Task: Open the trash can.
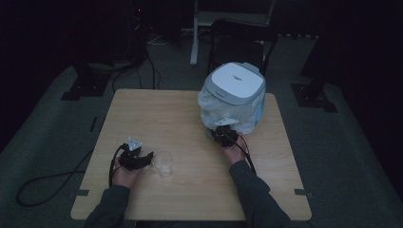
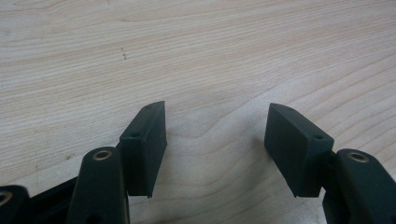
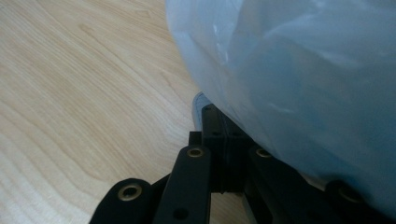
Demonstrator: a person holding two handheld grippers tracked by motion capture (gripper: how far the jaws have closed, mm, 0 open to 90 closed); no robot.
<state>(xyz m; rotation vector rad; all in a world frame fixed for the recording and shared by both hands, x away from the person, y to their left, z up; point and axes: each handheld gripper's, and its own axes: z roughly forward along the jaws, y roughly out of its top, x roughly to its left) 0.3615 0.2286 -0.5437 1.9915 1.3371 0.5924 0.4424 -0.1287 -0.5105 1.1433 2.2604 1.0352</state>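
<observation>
High view: bagged bin [image 1: 234, 97] upright on table [image 1: 157, 118]; right gripper [image 1: 223, 134] at its base.

A light wooden table [image 1: 157, 114] is seen on a grey carpeted floor [image 1: 342, 142], its grain shown close up in both gripper views. Beyond its far edge, a dark chair [image 1: 237, 40] is placed beside a white upright frame [image 1: 195, 33]. Black stand feet [image 1: 78, 88] are set on the floor at the left and right [image 1: 313, 95]. Dark cables [image 1: 138, 66] are trailed across the carpet behind the table.
</observation>
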